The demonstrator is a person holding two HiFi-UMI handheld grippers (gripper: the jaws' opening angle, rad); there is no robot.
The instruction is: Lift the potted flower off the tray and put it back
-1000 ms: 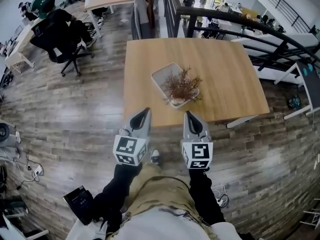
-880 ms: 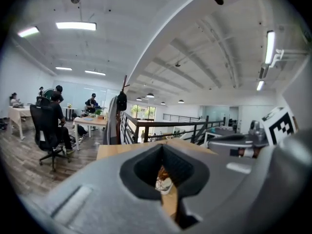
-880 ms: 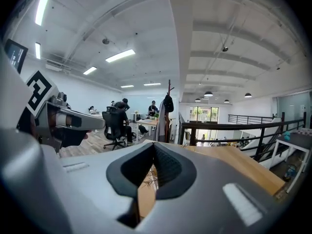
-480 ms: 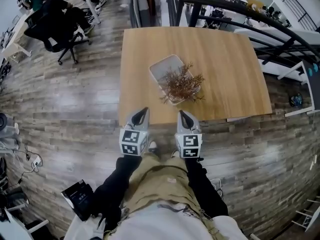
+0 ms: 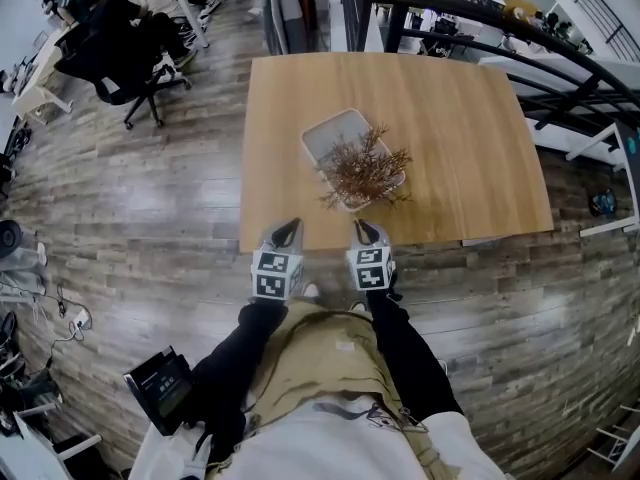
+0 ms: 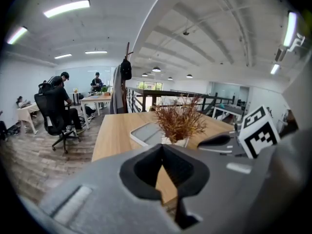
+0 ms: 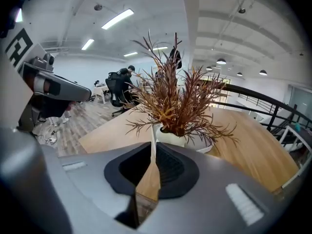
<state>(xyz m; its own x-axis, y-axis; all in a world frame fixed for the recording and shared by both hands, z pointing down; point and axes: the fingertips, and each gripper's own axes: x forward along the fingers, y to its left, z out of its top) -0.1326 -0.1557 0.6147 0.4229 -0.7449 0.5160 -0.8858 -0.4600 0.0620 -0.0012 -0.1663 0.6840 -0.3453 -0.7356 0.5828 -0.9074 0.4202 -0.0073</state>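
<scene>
one potted flower point(image 5: 362, 168) on one tray point(image 5: 327, 138); left claw point(image 5: 290, 225), right claw point(image 5: 362, 227)

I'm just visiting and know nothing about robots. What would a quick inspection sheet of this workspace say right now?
Surface: light wooden table.
Job's things: potted flower stands at the near end of the white tray.
Clutter: nothing seen on the table.
Grippers: left gripper and right gripper are by the table's near edge, short of the tray; both are shut with nothing between the jaws.
Cables: loose cables lie on the floor at the left.
Surroundings: plank floor, black office chair at the far left, black railing beyond the table.
</scene>
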